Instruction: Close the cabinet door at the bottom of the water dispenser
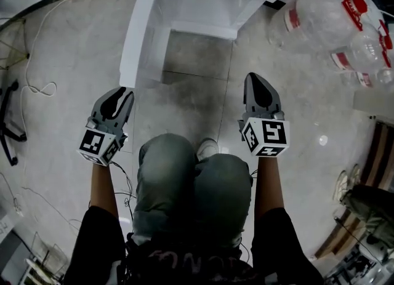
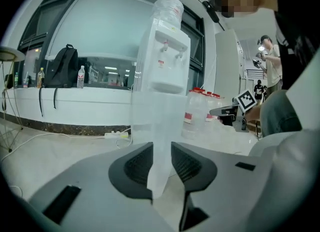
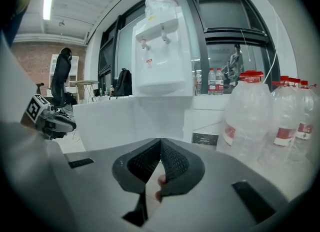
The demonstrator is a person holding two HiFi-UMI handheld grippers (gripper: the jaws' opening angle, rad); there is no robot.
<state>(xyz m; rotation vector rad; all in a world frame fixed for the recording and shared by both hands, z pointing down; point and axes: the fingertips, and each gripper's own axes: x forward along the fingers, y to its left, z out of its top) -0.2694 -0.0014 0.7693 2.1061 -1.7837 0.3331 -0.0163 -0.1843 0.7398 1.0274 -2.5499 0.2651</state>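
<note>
Smooth white cabinet door [image 1: 135,31]; polished grey tiled floor [image 1: 68,62]; clear plastic water bottles [image 1: 320,13], far right; matt grey plastic left tongs [image 1: 121,92] and right tongs [image 1: 254,78], with ribbed pads.

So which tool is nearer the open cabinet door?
Left. The left tool is at the free edge of the cabinet door; the right tool is well apart, to its right.

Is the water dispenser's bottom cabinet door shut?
No, in the head view the cabinet door stands swung out from the water dispenser.
</note>
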